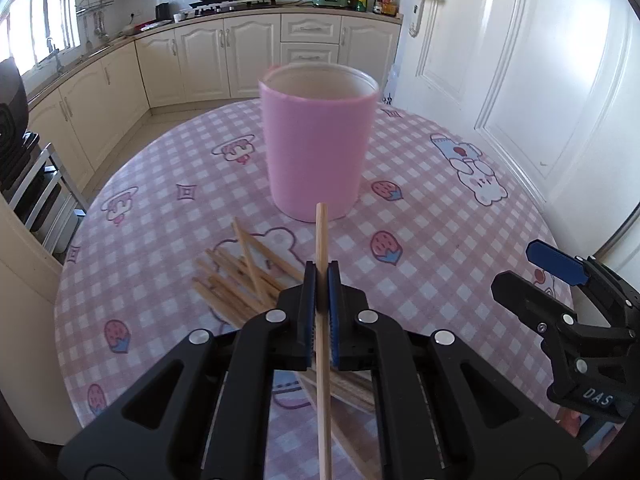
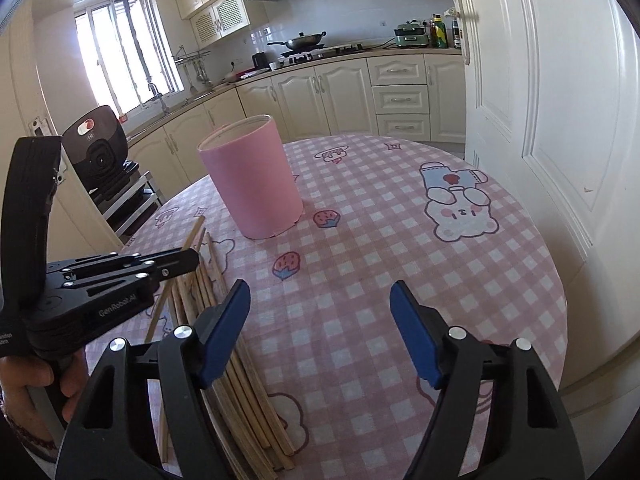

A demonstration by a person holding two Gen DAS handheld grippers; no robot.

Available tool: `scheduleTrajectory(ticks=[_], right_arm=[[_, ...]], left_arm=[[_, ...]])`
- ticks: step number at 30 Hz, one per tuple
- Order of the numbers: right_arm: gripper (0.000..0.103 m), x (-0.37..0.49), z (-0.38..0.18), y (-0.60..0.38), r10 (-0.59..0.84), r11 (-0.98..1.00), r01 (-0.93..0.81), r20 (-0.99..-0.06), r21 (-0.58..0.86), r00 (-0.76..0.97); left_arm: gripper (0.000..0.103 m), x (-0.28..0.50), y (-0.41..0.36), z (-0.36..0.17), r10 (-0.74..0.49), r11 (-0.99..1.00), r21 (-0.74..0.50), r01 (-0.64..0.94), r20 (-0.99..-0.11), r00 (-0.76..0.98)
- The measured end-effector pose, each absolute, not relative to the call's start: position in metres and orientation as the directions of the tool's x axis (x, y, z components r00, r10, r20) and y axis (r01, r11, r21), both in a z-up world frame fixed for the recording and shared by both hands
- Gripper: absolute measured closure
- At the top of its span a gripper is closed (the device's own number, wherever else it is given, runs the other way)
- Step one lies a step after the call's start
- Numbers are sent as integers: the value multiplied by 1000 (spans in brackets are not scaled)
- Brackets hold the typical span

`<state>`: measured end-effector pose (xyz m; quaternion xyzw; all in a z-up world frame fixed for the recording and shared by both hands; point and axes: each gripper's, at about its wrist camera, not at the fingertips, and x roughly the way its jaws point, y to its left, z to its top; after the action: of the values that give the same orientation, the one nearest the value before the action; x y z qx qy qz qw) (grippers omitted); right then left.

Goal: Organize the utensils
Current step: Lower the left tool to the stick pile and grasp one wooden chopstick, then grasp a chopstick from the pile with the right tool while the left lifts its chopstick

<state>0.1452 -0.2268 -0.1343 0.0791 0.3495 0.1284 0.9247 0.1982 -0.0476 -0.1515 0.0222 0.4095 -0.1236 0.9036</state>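
Nearest the left wrist camera, the left gripper (image 1: 321, 280) is clenched on a single pale wooden chopstick (image 1: 322, 240), its blue pads pressing the stick from both sides. The stick runs back under the black linkage toward the lens, and its far tip stands in front of the foot of the tall pink cylindrical holder (image 1: 318, 140).

Just left of the clenched pads, a loose heap of wooden chopsticks (image 1: 236, 276) lies fanned on the pink-and-white checked tablecloth (image 1: 420, 240), toward the table's near-left edge. In the right wrist view the same heap runs under that gripper's left finger.

The pink holder stands upright near the middle of the round table, open mouth up, a little beyond the heap and apart from it.

The right gripper (image 2: 320, 312) is released, its blue pads spread wide over bare cloth with nothing between them. A person's hand (image 2: 36, 380) grips the left tool's handle at the lower left.

Cream kitchen cabinets (image 2: 340, 92) line the far wall.
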Motion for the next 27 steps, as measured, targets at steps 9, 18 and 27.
scheduleTrajectory(ticks=[9,18,27], right_arm=[[64,164,-131,-169,364,918,-369,-684,146,633],[83,183,-152,-97,349,832,-554,-797,22,493],[97,203,-162,-87,321,823,-568,-846,26,426]], left_arm=[[97,184,32,-129,-159,987,-114,111,-705,691],[97,176,57,-130,-165,985,-152,80,-696,699],[97,177,65,-135,-193,980,-177,94,-702,686]])
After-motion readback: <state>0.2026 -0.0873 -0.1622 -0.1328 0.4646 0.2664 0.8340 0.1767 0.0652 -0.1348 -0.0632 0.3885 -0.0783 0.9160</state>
